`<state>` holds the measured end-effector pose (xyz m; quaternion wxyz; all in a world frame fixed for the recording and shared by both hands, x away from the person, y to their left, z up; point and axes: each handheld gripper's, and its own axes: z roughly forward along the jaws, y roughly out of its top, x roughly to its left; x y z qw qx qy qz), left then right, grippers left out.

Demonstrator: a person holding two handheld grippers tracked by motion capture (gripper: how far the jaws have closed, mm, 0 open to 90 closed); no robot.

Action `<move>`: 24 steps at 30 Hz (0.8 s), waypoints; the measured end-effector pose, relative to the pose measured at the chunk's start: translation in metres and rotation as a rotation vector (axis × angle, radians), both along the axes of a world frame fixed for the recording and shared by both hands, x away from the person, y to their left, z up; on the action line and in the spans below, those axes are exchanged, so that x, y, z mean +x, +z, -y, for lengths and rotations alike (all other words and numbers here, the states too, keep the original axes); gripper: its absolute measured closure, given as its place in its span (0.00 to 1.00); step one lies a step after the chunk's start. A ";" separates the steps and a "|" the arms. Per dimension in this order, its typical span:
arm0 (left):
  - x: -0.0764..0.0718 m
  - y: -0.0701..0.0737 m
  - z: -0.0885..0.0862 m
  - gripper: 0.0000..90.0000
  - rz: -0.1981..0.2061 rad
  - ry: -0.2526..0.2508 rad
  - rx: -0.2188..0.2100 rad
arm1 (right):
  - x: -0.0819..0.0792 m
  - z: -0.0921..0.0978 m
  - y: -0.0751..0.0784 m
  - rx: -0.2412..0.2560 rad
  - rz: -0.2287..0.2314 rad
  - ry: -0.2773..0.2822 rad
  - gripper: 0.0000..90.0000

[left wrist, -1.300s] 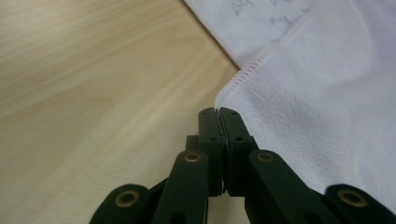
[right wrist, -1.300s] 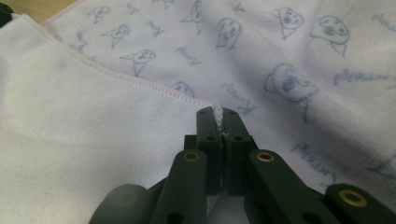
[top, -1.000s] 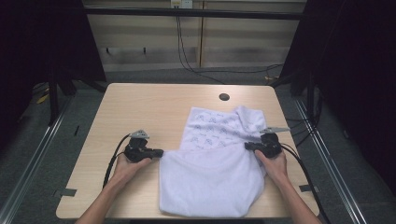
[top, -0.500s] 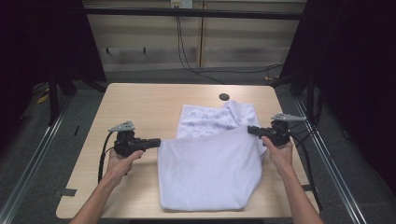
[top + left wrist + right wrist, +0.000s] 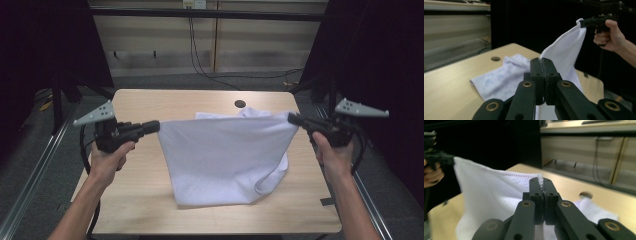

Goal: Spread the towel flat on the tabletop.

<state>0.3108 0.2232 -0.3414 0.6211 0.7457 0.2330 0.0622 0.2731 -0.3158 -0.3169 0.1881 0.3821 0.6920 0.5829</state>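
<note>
The white towel (image 5: 225,160) is soft cloth with a matt, nubbly terry pile; a stitched hem runs along its top edge in the right gripper view (image 5: 499,195), and faint bluish print marks the part lying flat. The left tongs (image 5: 544,75) and right tongs (image 5: 543,197) are matt black plastic with brass-coloured rivets at the joints. The tabletop (image 5: 150,105) is pale wood-look laminate, smooth with a low sheen. Each gripper's three-cornered plate is dull grey metal.
</note>
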 end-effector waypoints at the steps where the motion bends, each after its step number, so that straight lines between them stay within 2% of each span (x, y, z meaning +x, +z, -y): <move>1: -0.009 -0.009 -0.001 0.99 -0.021 -0.015 0.014 | -0.012 -0.001 -0.008 -0.008 -0.016 0.015 0.98; 2: -0.022 -0.022 -0.002 0.99 -0.036 -0.036 0.037 | -0.026 0.000 -0.019 -0.013 -0.035 0.032 0.98; 3: -0.029 -0.031 -0.003 0.99 -0.054 -0.051 0.031 | -0.043 0.001 -0.034 -0.013 -0.059 0.048 0.98; 4: -0.039 -0.044 -0.004 0.99 -0.084 -0.069 0.031 | -0.053 0.002 -0.043 -0.007 -0.076 0.057 0.98; 5: -0.049 -0.054 -0.003 0.99 -0.093 -0.082 0.057 | -0.066 0.004 -0.055 0.010 -0.097 0.067 0.98; 6: -0.059 -0.064 -0.003 0.99 -0.101 -0.096 0.056 | -0.080 0.006 -0.067 0.020 -0.118 0.074 0.98; 7: -0.070 -0.074 -0.004 0.99 -0.113 -0.105 0.028 | -0.093 0.007 -0.077 0.018 -0.137 0.072 0.98; 8: -0.082 -0.082 -0.003 0.99 -0.129 -0.139 0.011 | -0.107 0.008 -0.086 0.022 -0.155 0.075 0.98; 9: -0.090 -0.086 -0.003 0.99 -0.146 -0.155 0.018 | -0.123 0.008 -0.093 0.018 -0.173 0.078 0.98; 10: -0.099 -0.090 -0.003 0.99 -0.153 -0.167 0.032 | -0.132 0.008 -0.095 0.014 -0.181 0.076 0.98; 12: -0.119 -0.092 -0.006 0.98 -0.167 -0.199 0.019 | -0.155 0.010 -0.096 0.017 -0.199 0.078 0.98; 13: -0.128 -0.091 -0.009 0.98 -0.146 -0.219 -0.001 | -0.166 0.011 -0.095 0.022 -0.202 0.078 0.97; 14: -0.136 -0.089 -0.011 0.98 -0.123 -0.260 -0.016 | -0.176 0.010 -0.094 0.012 -0.210 0.082 0.95; 15: -0.143 -0.087 -0.012 0.98 -0.105 -0.267 -0.013 | -0.185 0.008 -0.091 -0.007 -0.199 0.085 0.90; 16: -0.147 -0.088 -0.013 0.95 -0.107 -0.295 -0.029 | -0.193 0.008 -0.089 -0.013 -0.178 0.096 0.83; 17: -0.148 -0.089 -0.013 0.91 -0.112 -0.300 -0.041 | -0.197 0.007 -0.086 -0.009 -0.160 0.116 0.79; 18: -0.147 -0.089 -0.014 0.88 -0.112 -0.292 -0.027 | -0.198 0.007 -0.082 -0.023 -0.149 0.107 0.76; 19: -0.144 -0.090 -0.014 0.86 -0.118 -0.300 -0.025 | -0.195 0.007 -0.081 -0.016 -0.156 0.101 0.75; 20: -0.140 -0.092 -0.014 0.84 -0.132 -0.295 -0.029 | -0.190 0.007 -0.082 0.007 -0.156 0.114 0.75; 21: -0.135 -0.093 -0.014 0.82 -0.142 -0.281 -0.018 | -0.184 0.006 -0.084 0.009 -0.159 0.111 0.74; 23: -0.120 -0.096 -0.010 0.81 -0.158 -0.255 0.034 | -0.167 0.000 -0.093 -0.044 -0.180 0.093 0.72; 24: -0.110 -0.099 -0.007 0.80 -0.173 -0.233 0.052 | -0.156 -0.003 -0.100 -0.046 -0.196 0.103 0.71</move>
